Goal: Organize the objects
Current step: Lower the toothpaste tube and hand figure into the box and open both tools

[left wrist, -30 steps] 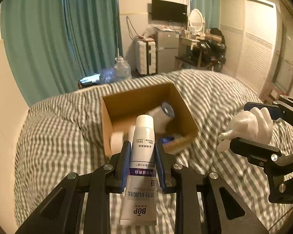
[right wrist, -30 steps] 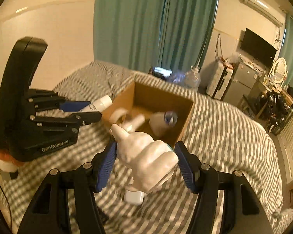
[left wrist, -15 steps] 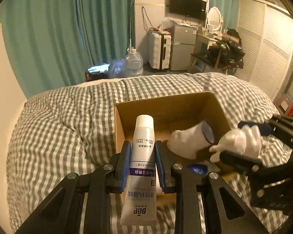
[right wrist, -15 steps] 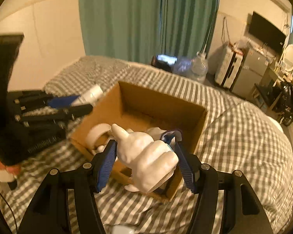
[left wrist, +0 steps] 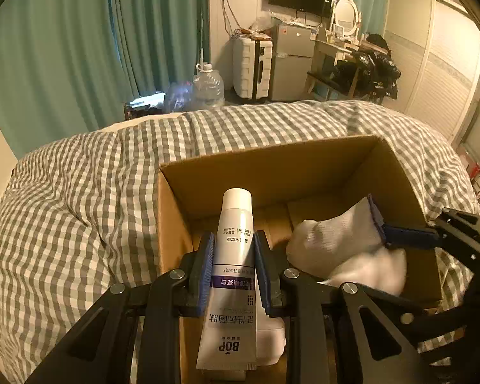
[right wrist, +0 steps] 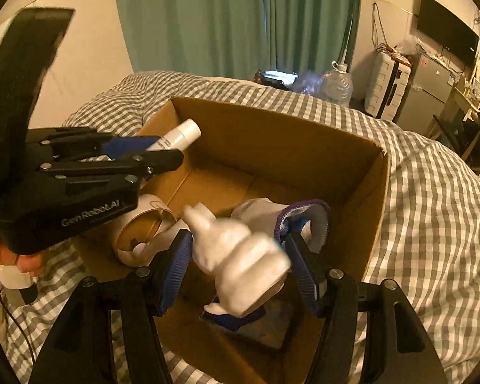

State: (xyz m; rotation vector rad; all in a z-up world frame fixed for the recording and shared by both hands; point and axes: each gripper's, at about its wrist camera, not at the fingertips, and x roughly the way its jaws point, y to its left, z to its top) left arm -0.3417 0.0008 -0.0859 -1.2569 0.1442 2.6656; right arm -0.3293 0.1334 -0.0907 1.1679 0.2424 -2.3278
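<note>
An open cardboard box (left wrist: 272, 166) sits on a checked bedspread; it also shows in the right wrist view (right wrist: 272, 134). My left gripper (left wrist: 234, 249) is shut on a white BOP tube (left wrist: 232, 275), held over the box's near left part. My right gripper (right wrist: 236, 252) holds a white hand-shaped figure (right wrist: 236, 256) over the box; the figure looks blurred and the jaws stand slightly wider than it. Inside the box lie a white sock with a purple cuff (right wrist: 304, 220) and a tape roll (right wrist: 140, 233).
The checked bedspread (left wrist: 80, 198) surrounds the box. Beyond the bed are teal curtains (left wrist: 80, 48), a water jug (left wrist: 208, 86), a white suitcase (left wrist: 252, 64) and a small fridge (left wrist: 291, 60). A dark blue flat item (right wrist: 236, 320) lies in the box under the figure.
Both grippers have moved forward over the box. The tube now hangs above the box's inside. The hand figure is lower in the box and blurred, and the right jaws look a little wider.
</note>
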